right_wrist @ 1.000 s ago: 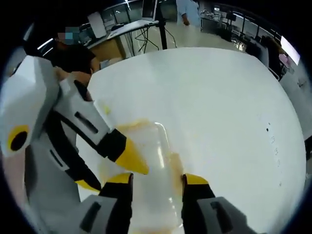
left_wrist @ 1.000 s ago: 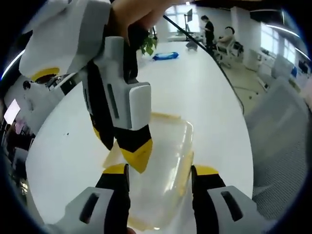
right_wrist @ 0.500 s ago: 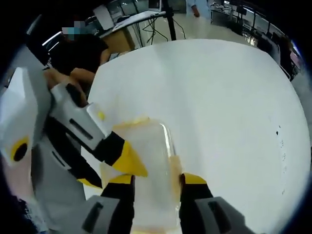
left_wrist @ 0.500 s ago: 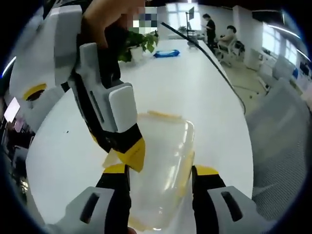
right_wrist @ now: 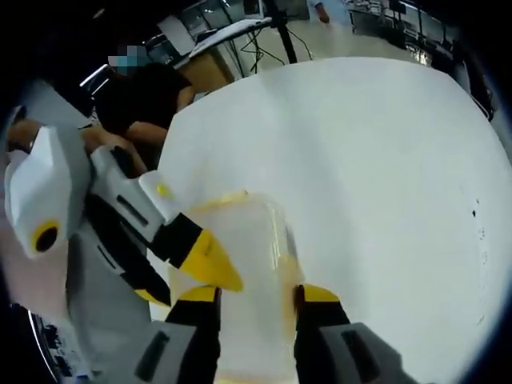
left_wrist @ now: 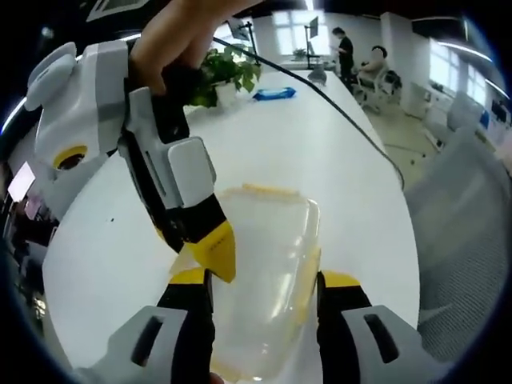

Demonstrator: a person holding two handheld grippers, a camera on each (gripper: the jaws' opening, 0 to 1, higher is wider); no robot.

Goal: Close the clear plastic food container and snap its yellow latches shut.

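The clear plastic container (left_wrist: 268,256) lies on the white table (left_wrist: 320,144), its lid down. Yellow latches show at its far end (left_wrist: 268,190) and along its right side (left_wrist: 312,276). My left gripper (left_wrist: 264,278) has a jaw against each long side and is shut on the container. My right gripper (left_wrist: 192,244) reaches in from the upper left, one yellow tip at the container's left edge. In the right gripper view the container (right_wrist: 248,248) sits between my right gripper's (right_wrist: 250,292) jaws, which press its sides. There the left gripper (right_wrist: 180,280) comes in from the left.
A potted plant (left_wrist: 224,76) and a blue packet (left_wrist: 272,94) stand at the table's far end, and a black cable (left_wrist: 344,112) crosses it. A grey chair (left_wrist: 464,224) is at the right. People sit beyond the table (left_wrist: 364,60), and a person in black (right_wrist: 140,100) sits close by.
The right gripper has tilted and drawn slightly up and left in the left gripper view. The container stays between both pairs of jaws; both views shifted a little.
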